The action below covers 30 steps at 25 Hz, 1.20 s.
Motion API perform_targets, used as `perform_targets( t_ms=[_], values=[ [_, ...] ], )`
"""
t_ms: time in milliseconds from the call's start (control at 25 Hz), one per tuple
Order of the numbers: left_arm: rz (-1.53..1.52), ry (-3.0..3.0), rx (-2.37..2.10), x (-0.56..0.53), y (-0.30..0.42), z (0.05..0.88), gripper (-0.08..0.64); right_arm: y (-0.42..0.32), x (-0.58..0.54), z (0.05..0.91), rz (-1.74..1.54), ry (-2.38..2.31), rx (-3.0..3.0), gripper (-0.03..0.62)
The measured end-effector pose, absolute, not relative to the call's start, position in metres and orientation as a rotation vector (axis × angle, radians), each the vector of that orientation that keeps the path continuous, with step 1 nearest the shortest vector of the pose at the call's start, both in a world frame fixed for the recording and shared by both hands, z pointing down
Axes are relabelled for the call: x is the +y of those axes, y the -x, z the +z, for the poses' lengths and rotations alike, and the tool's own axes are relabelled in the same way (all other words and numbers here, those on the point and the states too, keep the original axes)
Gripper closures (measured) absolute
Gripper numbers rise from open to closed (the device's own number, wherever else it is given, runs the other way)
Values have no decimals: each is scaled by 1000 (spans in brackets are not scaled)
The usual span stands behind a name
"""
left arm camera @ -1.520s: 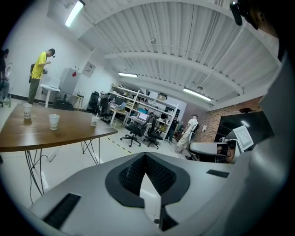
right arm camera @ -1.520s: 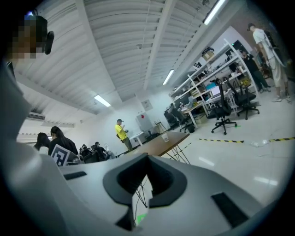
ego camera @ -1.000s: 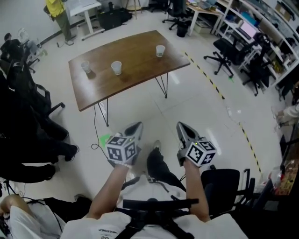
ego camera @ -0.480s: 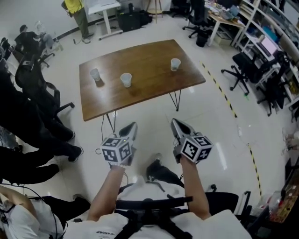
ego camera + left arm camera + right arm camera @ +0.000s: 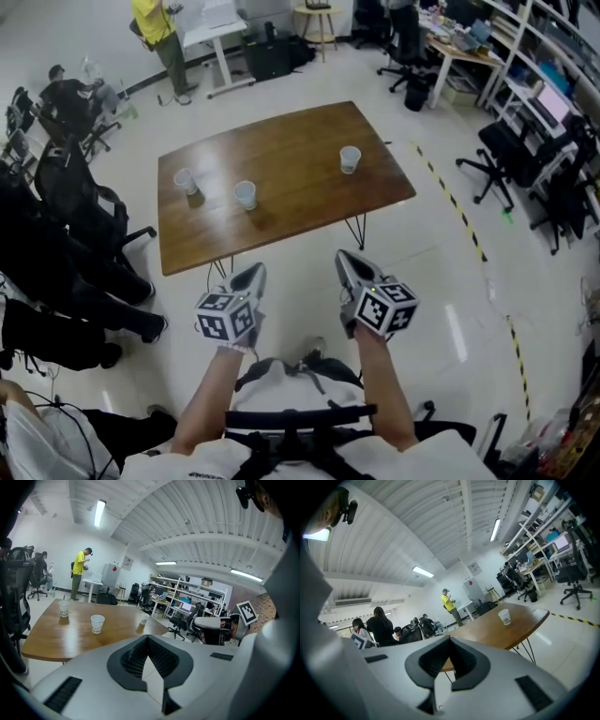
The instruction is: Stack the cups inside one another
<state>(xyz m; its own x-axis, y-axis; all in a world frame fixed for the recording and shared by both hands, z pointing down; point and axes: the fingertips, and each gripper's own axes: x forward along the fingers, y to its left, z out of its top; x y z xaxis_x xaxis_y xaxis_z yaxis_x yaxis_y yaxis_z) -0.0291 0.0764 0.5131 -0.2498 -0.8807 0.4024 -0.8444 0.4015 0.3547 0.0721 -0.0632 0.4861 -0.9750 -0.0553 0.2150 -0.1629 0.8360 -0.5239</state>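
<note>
Three small white disposable cups stand upright and well apart on the wooden table (image 5: 300,141): the left cup (image 5: 186,181) near the table's left end, the middle cup (image 5: 245,195) just to its right and nearer the table's front edge, and the right cup (image 5: 350,159) alone toward the table's right end. The left gripper (image 5: 251,274) and the right gripper (image 5: 343,258) are both short of the table's front edge, out over the floor, and each has its jaws pressed together with nothing between them. Stacking has not begun, since every cup stands by itself. The cups look thin-walled and very light, so they will probably dent under a firm squeeze and skid or tip across the smooth tabletop if nudged from one side. The safest hold is likely across the upper wall just under the rim, where the rolled lip stiffens the cup, with the jaws opened wider than the mouth first and closed gently. They appear tapered, so a cup gripped low could slip upward out of the pads. Whether they are paper or plastic cannot be told.
</note>
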Motion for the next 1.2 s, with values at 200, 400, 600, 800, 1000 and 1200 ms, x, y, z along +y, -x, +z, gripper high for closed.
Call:
perform_targets(
  t_ms=[200, 400, 600, 800, 1000, 1200],
  values=[
    [-75, -1441, -2135, 58, 37, 513, 558, -65, -85, 490, 849, -148, -2812, 575],
    [-103, -1402, -2142, 56, 51, 519, 558, -50, -92, 497, 850, -123, -2788, 571],
    [-122, -1371, -2143, 57, 85, 531, 558, -23, -91, 504, 844, -115, -2764, 570],
    [-109, -1352, -2146, 62, 138, 538, 558, 6, -104, 498, 828, -171, -2770, 571],
    [-91, -1366, -2123, 67, 190, 548, 558, 46, -101, 500, 814, -200, -2774, 569],
    [-68, -1391, -2080, 58, 227, 558, 558, 85, -96, 498, 785, -216, -2749, 569]
  ],
)
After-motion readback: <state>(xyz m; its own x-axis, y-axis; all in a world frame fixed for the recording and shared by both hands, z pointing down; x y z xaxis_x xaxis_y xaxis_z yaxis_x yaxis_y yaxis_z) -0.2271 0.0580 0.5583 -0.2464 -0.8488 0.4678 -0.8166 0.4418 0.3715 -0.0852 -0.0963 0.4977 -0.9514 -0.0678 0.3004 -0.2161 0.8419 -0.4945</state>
